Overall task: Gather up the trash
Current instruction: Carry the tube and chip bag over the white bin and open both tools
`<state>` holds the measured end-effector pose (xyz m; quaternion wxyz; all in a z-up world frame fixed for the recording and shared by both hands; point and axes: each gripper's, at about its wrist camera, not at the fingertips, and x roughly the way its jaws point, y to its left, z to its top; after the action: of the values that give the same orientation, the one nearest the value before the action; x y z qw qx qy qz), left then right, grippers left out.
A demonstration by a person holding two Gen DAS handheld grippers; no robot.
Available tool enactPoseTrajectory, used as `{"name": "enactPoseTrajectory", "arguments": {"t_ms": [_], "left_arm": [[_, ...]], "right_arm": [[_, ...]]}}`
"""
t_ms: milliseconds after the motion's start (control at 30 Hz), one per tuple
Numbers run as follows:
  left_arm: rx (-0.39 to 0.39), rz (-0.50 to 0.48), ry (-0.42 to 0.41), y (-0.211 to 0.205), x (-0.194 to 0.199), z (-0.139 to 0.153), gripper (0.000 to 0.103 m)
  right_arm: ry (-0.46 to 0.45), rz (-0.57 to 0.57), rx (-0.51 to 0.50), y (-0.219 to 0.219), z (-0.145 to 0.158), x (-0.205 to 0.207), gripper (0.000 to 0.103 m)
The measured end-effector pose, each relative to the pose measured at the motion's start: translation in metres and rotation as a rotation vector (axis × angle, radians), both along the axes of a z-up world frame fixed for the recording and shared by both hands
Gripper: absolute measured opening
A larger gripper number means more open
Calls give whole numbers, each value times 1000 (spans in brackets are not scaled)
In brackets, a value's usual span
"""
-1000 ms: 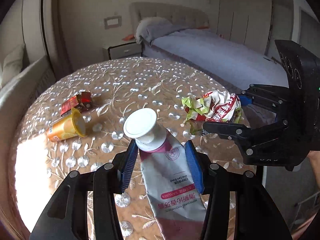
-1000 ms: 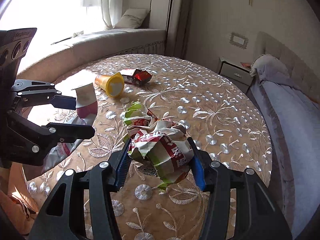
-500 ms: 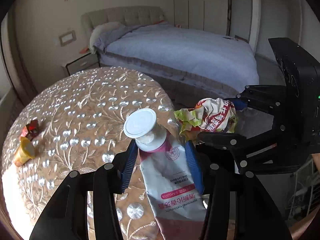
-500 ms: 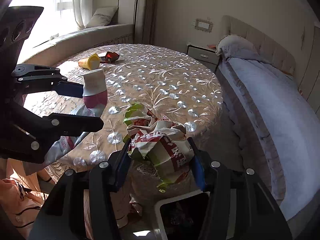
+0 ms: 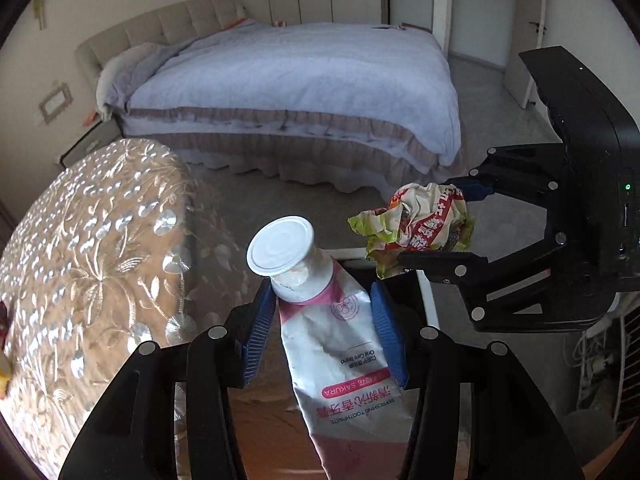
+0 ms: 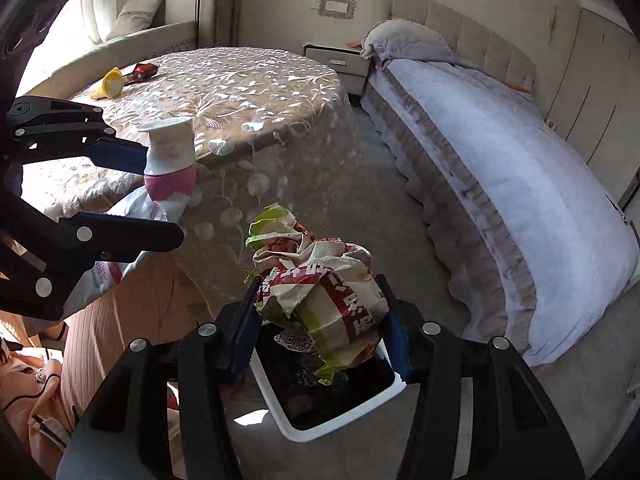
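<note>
My left gripper (image 5: 323, 312) is shut on a white and pink toothpaste tube (image 5: 336, 336), cap pointing forward; the tube also shows in the right wrist view (image 6: 170, 168). My right gripper (image 6: 320, 312) is shut on a crumpled red, white and green wrapper (image 6: 320, 280), also visible in the left wrist view (image 5: 420, 224). Both are held off the table, beside its edge. A white-rimmed trash bin with a dark liner (image 6: 384, 396) sits on the floor directly below the wrapper. A yellow cup (image 6: 108, 85) and a red wrapper (image 6: 145, 70) lie on the far side of the round table (image 6: 248, 92).
A bed with a pale blue cover (image 6: 500, 132) stands to the right, with a nightstand (image 6: 340, 64) at its head. Grey carpet floor (image 6: 380, 184) lies between table and bed. A window bench (image 6: 132, 36) runs behind the table. Cables and a rack (image 5: 600, 360) are at the right.
Both grippers, each holding its item, have swung away from over the table to beyond its edge. The trash bin has come into view below the right gripper's wrapper.
</note>
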<state>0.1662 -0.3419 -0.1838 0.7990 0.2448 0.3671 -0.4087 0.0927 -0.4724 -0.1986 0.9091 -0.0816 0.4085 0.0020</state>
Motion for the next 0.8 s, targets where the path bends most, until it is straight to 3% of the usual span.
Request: {"name": "enactPoseTrajectory", "arguments": {"t_ms": [167, 400, 500, 567, 600, 633, 667, 800], "left_arm": [[84, -120, 39, -39, 3, -47, 49], [278, -265, 68, -89, 15, -126, 49], [291, -299, 110, -103, 18, -147, 51], [300, -318, 133, -105, 18, -159, 64], [313, -322, 142, -108, 19, -164, 87], [315, -336, 145, -109, 17, -168, 92], [318, -351, 144, -110, 16, -170, 92], [343, -359, 136, -113, 15, -178, 94]], "right_arm": [[74, -53, -27, -25, -38, -1, 55], [260, -83, -40, -56, -111, 4, 55], [321, -79, -40, -60, -136, 2, 55], [346, -72, -36, -59, -147, 0, 58], [366, -63, -29, -60, -154, -2, 60], [365, -63, -37, -60, -158, -3, 70], [364, -63, -46, -62, -162, -5, 79], [369, -58, -42, -64, -169, -15, 93]]}}
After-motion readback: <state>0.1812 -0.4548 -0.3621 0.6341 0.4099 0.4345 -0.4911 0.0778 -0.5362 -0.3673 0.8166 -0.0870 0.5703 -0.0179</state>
